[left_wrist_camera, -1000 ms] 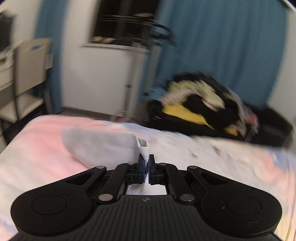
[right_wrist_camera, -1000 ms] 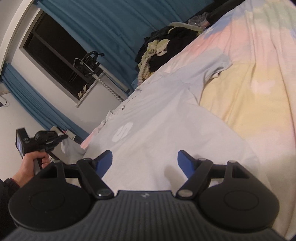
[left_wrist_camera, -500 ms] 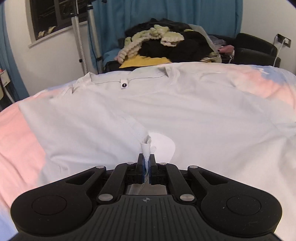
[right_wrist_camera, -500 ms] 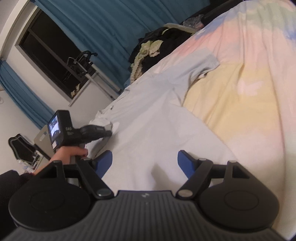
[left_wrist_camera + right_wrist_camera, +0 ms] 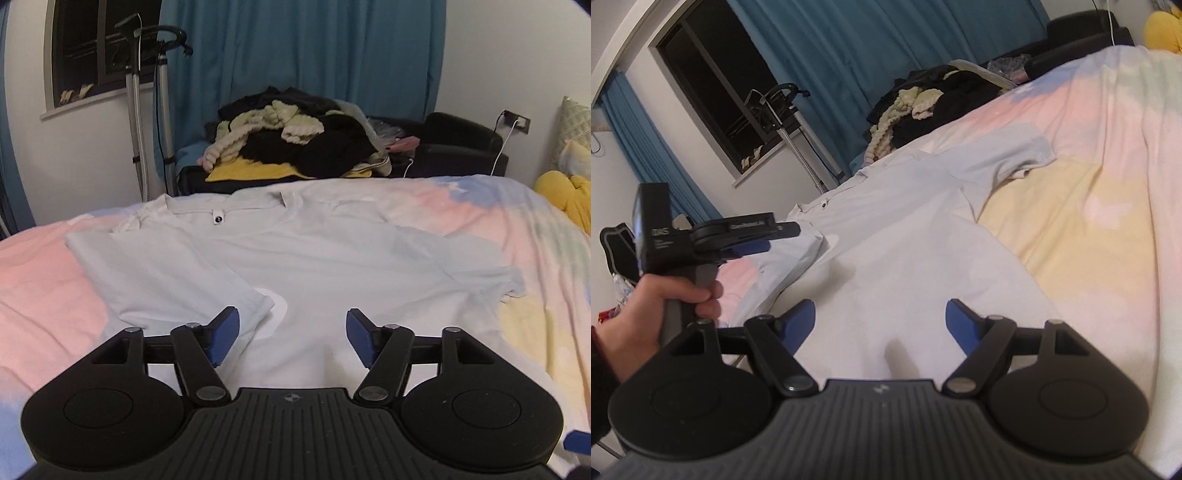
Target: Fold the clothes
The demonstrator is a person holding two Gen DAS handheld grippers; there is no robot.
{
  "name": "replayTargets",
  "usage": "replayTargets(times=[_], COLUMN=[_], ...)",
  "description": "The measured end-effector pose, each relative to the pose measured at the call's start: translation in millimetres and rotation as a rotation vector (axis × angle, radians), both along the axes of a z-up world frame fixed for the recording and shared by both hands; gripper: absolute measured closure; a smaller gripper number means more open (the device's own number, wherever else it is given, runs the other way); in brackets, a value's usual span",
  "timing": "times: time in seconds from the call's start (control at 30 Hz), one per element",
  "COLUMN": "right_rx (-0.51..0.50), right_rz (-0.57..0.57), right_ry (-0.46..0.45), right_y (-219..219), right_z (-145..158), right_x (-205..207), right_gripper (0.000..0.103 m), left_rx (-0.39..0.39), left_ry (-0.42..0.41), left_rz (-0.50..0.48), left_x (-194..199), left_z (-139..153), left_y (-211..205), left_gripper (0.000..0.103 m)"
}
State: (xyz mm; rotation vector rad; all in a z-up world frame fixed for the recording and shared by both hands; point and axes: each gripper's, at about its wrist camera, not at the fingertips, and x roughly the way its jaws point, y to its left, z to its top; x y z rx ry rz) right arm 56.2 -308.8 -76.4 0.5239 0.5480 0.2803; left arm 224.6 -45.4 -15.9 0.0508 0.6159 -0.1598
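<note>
A bed [image 5: 44,266] under a pastel pink, yellow and blue cover carries a pale T-shirt [image 5: 332,258], spread flat with its collar toward the far edge and its hem toward the cameras. Behind the bed a heap of dark and cream clothes [image 5: 295,147] sits against teal curtains [image 5: 295,48], beside a garment steamer's pole [image 5: 135,129].

The shirt's left sleeve [image 5: 166,280] lies folded inward across the chest, its cuff resting partly over a white round print. The right sleeve [image 5: 1015,155] lies spread outward on the cover, its end slightly rumpled.

The left claw [image 5: 291,338] hovers low over the shirt's middle, just short of the folded cuff, its blue pads spread wide with nothing between them. In the right wrist view a hand [image 5: 639,321] holds that tool by its grip. The right claw [image 5: 879,325] stands equally wide apart and empty, over the shirt's lower body near the hem.

Judging by one sleeve in and one out, the fold appears to be partway through its side stage. The likely next move is the matching fold on the right: the right claw would need to travel to the outstretched sleeve, pinch it near the cuff, and carry it across to meet the left one, keeping the fabric flat so the rumpled end does not bunch.
</note>
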Motion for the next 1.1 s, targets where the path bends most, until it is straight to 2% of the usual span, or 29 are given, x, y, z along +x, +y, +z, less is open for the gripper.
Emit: replayTargets(times=[0.3, 0.43, 0.77, 0.87, 1.1], right_rx=[-0.084, -0.116, -0.123, -0.12, -0.109], right_rz=[0.039, 0.048, 0.075, 0.081, 0.084], right_ry=[-0.075, -0.069, -0.034, -0.014, 0.01], right_y=[21, 28, 42, 46, 54], right_z=[5, 1, -14, -21, -33], right_x=[-8, -3, 13, 22, 39], right_gripper=[0.024, 0.024, 0.024, 0.024, 0.024], left_rx=[-0.006, -0.016, -0.197, -0.204, -0.133], left_ry=[-0.023, -0.037, -0.081, -0.104, -0.134], left_rz=[0.086, 0.127, 0.331, 0.306, 0.242], left_x=[-22, -27, 9, 25, 74], left_z=[14, 18, 11, 6, 3], left_y=[59, 84, 153, 155, 122], left_gripper=[0.033, 0.029, 0.027, 0.027, 0.027])
